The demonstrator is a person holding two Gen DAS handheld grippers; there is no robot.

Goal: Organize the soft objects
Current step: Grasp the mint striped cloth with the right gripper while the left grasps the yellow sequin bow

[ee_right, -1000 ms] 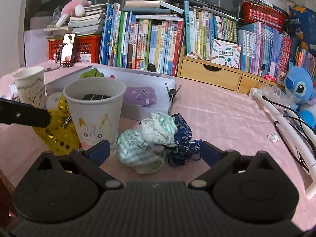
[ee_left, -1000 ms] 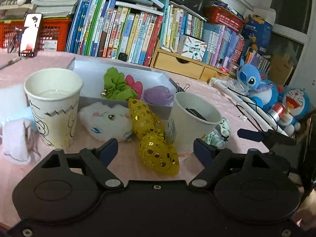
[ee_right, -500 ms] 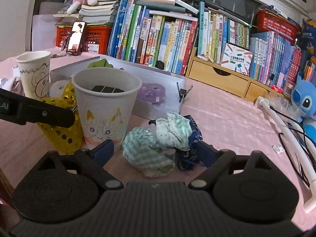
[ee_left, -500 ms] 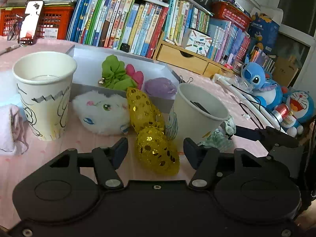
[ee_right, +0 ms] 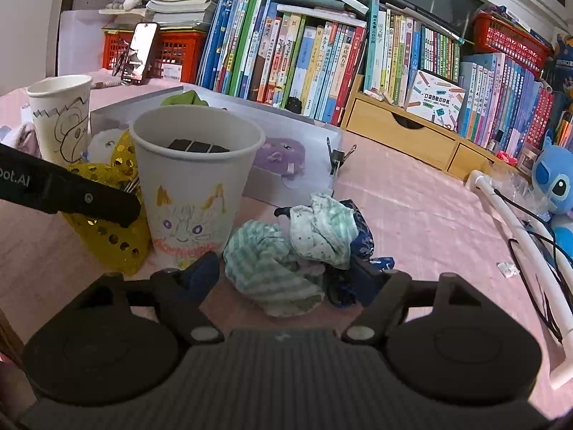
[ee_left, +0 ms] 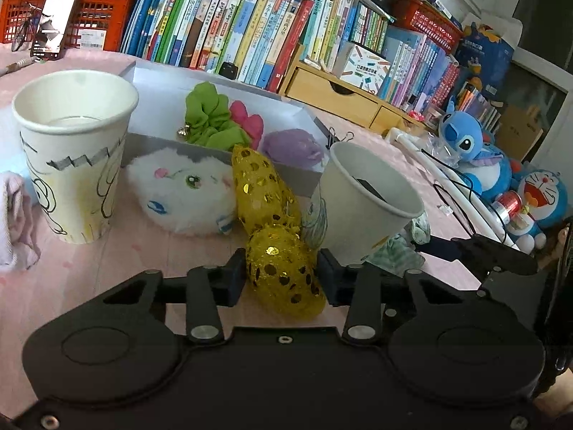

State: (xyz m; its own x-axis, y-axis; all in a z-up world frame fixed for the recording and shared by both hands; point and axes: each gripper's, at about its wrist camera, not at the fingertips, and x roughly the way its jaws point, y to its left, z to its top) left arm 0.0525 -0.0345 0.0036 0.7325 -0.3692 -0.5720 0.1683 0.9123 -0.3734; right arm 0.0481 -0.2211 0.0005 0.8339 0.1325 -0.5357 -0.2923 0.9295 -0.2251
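1. Closing in, the left gripper (ee_left: 283, 272) has just drawn its jaws together from a wide spread, and both pads now press on the near end of the gold sequined pouch (ee_left: 275, 251), which dents slightly between them.
2. The pouch lies on the pink table (ee_left: 150, 247), its far end running back between the white plush toy (ee_left: 179, 193) and the cat-drawn paper cup (ee_left: 361, 208).
3. The right gripper (ee_right: 286, 276) has just been narrowing too, yet its fingers are spread on either side of the bundle of striped and dark blue cloths (ee_right: 301, 251); whether the pads touch the cloth I cannot tell.
4. For the task, I judge the pouch is gripped and ready to lift, likely toward the grey box (ee_left: 150, 79) behind, where a green scrunchie (ee_left: 207, 118) and a purple soft thing (ee_left: 293, 143) already sit.
5. Room is tight: the cup touches the pouch on the right, and the toy crowds it on the left, so lifting straight up looks safest.
6. The box's near wall stands just behind the pouch and must be cleared.
7. The flower-drawn paper cup (ee_left: 71, 150) stands well left, out of the way.
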